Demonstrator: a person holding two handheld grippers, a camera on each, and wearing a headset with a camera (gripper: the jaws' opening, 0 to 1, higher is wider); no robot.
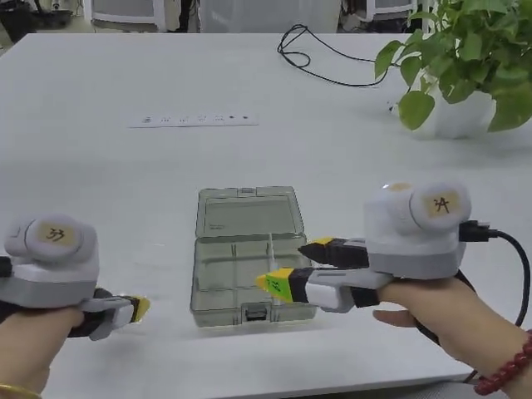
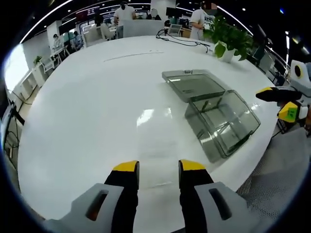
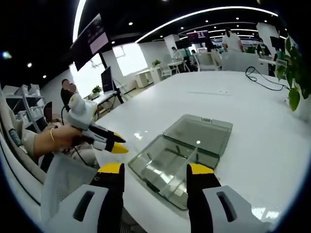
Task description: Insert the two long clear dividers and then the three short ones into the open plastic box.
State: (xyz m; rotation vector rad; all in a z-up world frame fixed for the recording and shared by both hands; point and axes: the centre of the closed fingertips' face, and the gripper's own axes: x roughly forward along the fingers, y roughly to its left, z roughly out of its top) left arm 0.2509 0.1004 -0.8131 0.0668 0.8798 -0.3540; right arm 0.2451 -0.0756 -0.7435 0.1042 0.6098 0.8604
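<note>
Left gripper (image 1: 137,309) (image 2: 159,167): jaws parted with nothing between them. I hold it low near the table's near edge, well to the left of the box.
Right gripper (image 1: 291,264) (image 3: 155,169): jaws spread and empty. In the head view its yellow tips overlap the right side of the box base.
Right-side gap: the left gripper view shows the right gripper's tips apart from the box, off its near right corner.
Box (image 1: 218,314) (image 2: 228,141) (image 3: 160,187): open on the table straight ahead of me, between the two grippers and nearer the right one. Its latch is on the front wall.
Lid (image 1: 247,212): laid back flat on the table, joined to the far edge of the base.
Dividers (image 1: 271,252): faint clear walls show inside the base; I cannot count them.
Room to the left: bare white table (image 1: 100,183) lies between the left gripper and the box's left wall.
Room beyond: open surface runs from the lid to a pale strip (image 1: 193,120) with small marks.
Far right: a potted plant (image 1: 465,50) and a black cable (image 1: 320,62) are well apart from the box.
Near edge: the table edge runs just below the box front, under both hands.
</note>
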